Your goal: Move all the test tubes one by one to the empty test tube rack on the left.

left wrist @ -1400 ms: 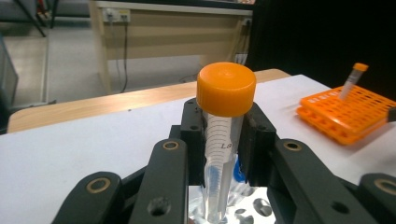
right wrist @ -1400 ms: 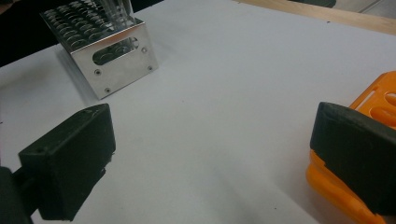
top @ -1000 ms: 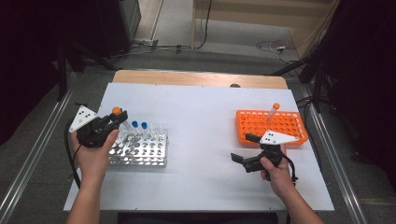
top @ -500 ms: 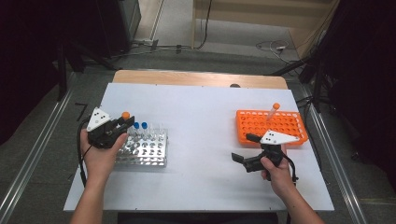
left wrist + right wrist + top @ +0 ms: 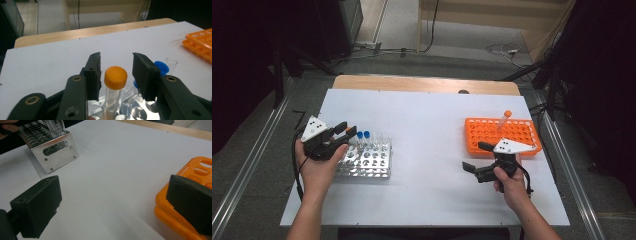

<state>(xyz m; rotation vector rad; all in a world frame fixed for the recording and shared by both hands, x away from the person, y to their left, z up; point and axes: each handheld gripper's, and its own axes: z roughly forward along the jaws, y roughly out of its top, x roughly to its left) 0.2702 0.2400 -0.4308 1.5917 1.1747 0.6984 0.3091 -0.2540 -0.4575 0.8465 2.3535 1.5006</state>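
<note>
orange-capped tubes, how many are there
2: one orange-capped tube stands in the metal rack between the left gripper's open jaws; another leans in the orange rack. Others may be hidden.

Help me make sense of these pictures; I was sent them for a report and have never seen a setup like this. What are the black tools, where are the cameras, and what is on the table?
A person sits at a white table holding a hand-worked black gripper in each hand. One picture comes from a camera above the table; each of the other two comes from a camera riding on one gripper, looking along its two jaws.

The left gripper has its jaws open on either side of an orange-capped tube that stands in a metal rack; they do not touch it. Blue-capped tubes stand in the same rack.

The right gripper rests open and empty beside an orange rack, where one more orange-capped tube stands tilted.
</note>
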